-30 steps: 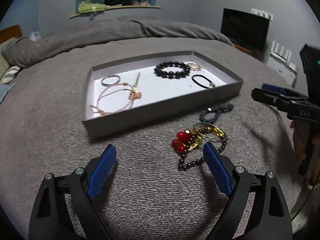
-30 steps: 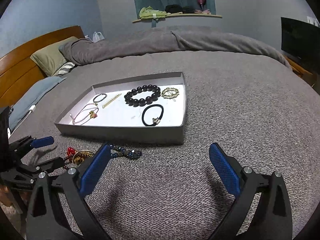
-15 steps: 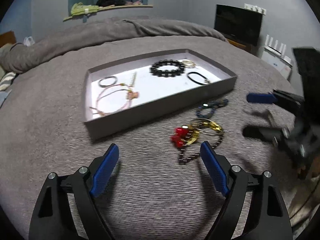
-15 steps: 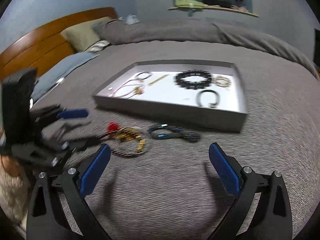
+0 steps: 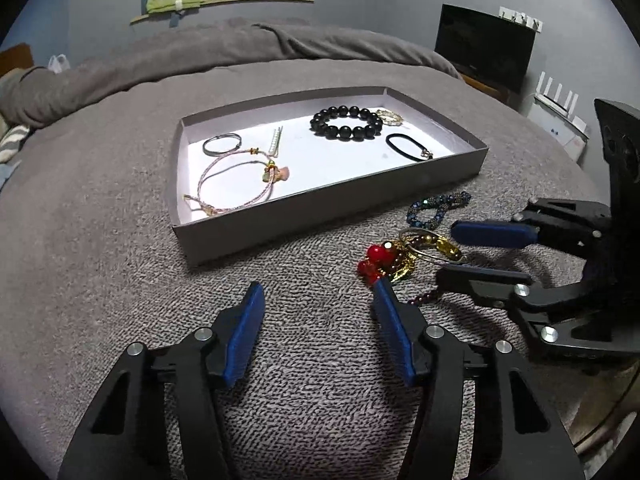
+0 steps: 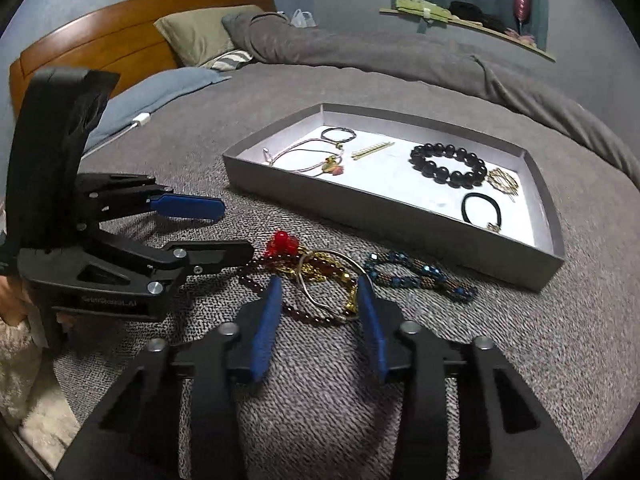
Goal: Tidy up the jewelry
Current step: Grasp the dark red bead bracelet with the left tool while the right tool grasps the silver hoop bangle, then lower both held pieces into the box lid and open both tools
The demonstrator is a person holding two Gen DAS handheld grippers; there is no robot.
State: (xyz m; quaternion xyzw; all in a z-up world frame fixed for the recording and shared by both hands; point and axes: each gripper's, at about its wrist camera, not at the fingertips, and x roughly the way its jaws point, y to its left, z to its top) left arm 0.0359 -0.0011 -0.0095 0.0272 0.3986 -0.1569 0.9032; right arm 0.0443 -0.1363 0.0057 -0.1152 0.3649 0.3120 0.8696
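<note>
Gold bangle [image 6: 330, 280] tangled with beads [image 6: 304, 314] looked light, slippery; my right gripper [image 6: 320, 304], fingers just closing around it, hadn't pinched yet. Left gripper [image 5: 318, 318] hung released.

Grey bedspread [image 5: 100, 264], wooden headboard [image 6: 120, 46], pillow [image 6: 200, 36]

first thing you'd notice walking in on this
The shallow grey cardboard tray on the grey bedspread, with a black bead bracelet lying in it. Nearer, a tangled pile of red, gold and dark bead jewellery lies on the cover, with the right tongs narrowed around it.
</note>
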